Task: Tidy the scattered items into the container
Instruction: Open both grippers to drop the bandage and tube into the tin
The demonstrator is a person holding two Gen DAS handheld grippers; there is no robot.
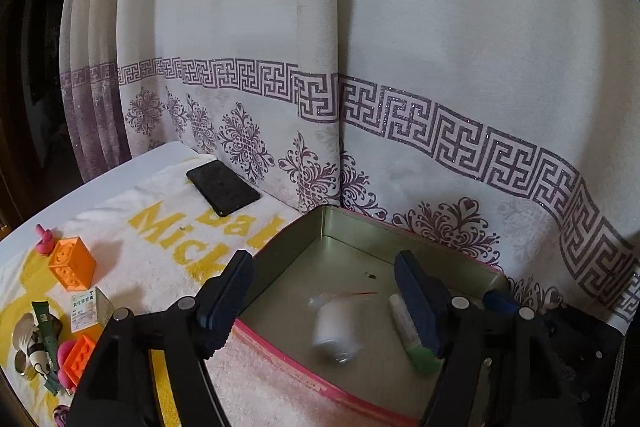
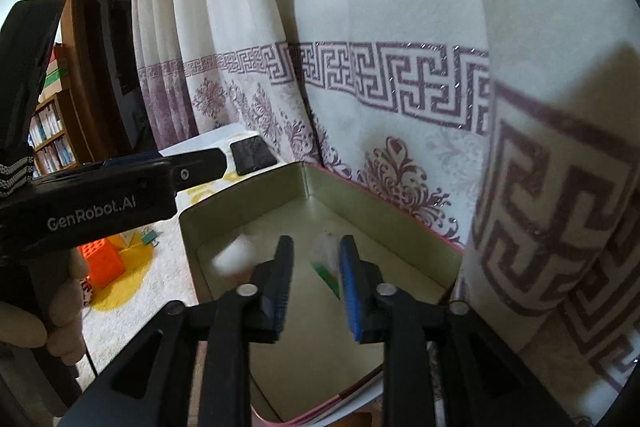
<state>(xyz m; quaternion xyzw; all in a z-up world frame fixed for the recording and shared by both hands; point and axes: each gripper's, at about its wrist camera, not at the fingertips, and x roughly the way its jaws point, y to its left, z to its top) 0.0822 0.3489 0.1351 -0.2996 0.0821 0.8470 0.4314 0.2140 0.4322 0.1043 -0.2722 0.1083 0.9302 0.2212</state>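
An open metal tin with a pink rim (image 1: 360, 217) (image 2: 240, 211) stands on a towel by the curtain. My left gripper (image 1: 324, 291) hangs over it, open, its fingers wide apart. Below the fingers a blurred white roll (image 1: 334, 331) (image 2: 234, 255) is inside the tin, free of both pads. A white tube with a green end (image 1: 408, 331) (image 2: 326, 261) lies on the tin floor, blurred in the right wrist view. My right gripper (image 2: 316, 267) is open above the tube without touching it. Its blue tip (image 1: 496, 301) shows at the tin's right edge.
Left of the tin on the yellow-printed towel (image 1: 160, 267) lie two orange blocks (image 1: 72, 263) (image 1: 80, 351), a pink toy (image 1: 44, 239), a small white box (image 1: 84, 307), a green sachet (image 1: 46, 323) and a shuttlecock (image 1: 28, 331). A black phone (image 1: 222, 187) lies at the back. The curtain (image 1: 400, 67) hangs close behind.
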